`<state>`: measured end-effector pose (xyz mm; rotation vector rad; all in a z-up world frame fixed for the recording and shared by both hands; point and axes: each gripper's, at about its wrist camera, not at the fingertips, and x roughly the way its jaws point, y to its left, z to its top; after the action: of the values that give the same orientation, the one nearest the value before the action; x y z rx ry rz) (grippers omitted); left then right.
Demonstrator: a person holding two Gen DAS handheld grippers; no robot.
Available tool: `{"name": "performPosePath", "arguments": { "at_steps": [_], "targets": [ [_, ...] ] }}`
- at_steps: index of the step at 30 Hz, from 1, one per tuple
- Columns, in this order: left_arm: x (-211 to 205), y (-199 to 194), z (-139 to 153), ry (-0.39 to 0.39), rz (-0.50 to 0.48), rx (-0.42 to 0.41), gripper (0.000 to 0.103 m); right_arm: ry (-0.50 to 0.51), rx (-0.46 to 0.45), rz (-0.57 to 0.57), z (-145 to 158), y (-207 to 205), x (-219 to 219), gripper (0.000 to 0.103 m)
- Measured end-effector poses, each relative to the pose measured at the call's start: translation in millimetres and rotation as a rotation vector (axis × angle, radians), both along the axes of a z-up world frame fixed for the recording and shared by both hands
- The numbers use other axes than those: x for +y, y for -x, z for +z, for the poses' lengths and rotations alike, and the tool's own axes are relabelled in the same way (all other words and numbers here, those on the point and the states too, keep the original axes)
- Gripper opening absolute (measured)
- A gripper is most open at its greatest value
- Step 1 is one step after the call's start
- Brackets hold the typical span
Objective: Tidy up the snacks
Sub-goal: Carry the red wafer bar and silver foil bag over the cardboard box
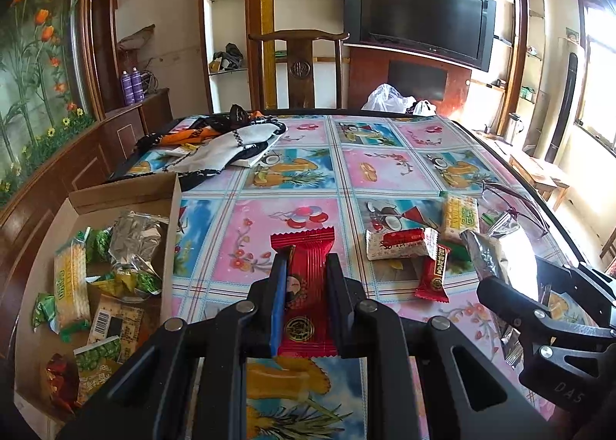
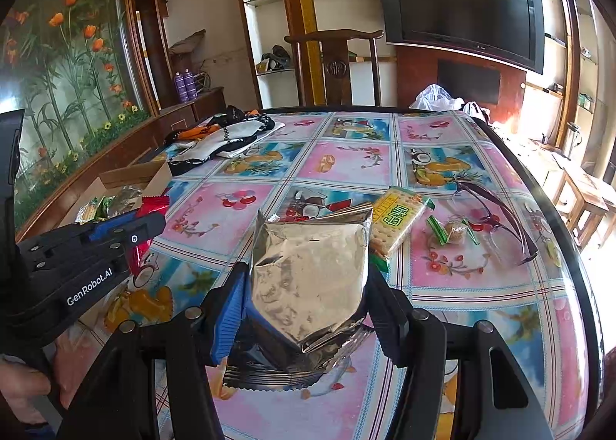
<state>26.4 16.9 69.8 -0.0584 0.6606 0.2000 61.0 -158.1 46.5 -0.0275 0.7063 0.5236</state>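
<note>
Over the table: two hand-held grippers angle downward above a fruit-and-flower tablecloth (image 1: 308, 178), each carrying a snack.
Left gripper (image 1: 306, 266): its fingers (image 1: 279, 286) are pinching a red snack packet (image 1: 304, 286) lengthwise; the packet sticks out ahead of the tips, clear of the table.
Right gripper (image 2: 308, 286): its fingers (image 2: 231, 305) hold a silver foil bag (image 2: 308, 270) by its sides, the bag upright and bulging between them.
Hand: part of a hand (image 2: 19, 382) grips the left gripper's handle at the lower left edge of the right wrist view.
Cardboard box (image 1: 127, 189): it sits left of the red snack packet at the table's edge, open, with green, yellow and foil snack packs inside.
Loose snacks: a yellow cracker pack (image 2: 396, 220) lies just beyond the silver foil bag to its right, a small green-ended sweet (image 2: 452, 232) farther right; a white-and-red packet (image 1: 400, 243) and a small red bar (image 1: 433, 274) lie right of the red snack packet.
Glasses (image 2: 496, 216): folded open, near the table's right edge past the sweet.
</note>
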Motion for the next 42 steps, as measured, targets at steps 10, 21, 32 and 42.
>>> {"name": "performPosePath", "arguments": {
  "at_steps": [10,21,32,42],
  "targets": [
    [21.3,10.6,11.3,0.011,0.044,-0.046,0.018,-0.033,0.028,0.018,-0.7,5.3,22.1,0.063],
    [73.0,21.9,20.4,0.059,0.147,-0.086,0.018,-0.057,0.035,0.090,3.0,18.9,73.0,0.064],
    [148.7,43.9,22.2,0.115,0.312,-0.109,0.019,-0.077,-0.002,0.215,13.9,40.8,134.0,0.064],
    [201.0,67.9,10.8,0.156,0.423,-0.096,0.019,-0.108,0.009,0.299,19.3,45.4,187.4,0.064]
  ]
}}
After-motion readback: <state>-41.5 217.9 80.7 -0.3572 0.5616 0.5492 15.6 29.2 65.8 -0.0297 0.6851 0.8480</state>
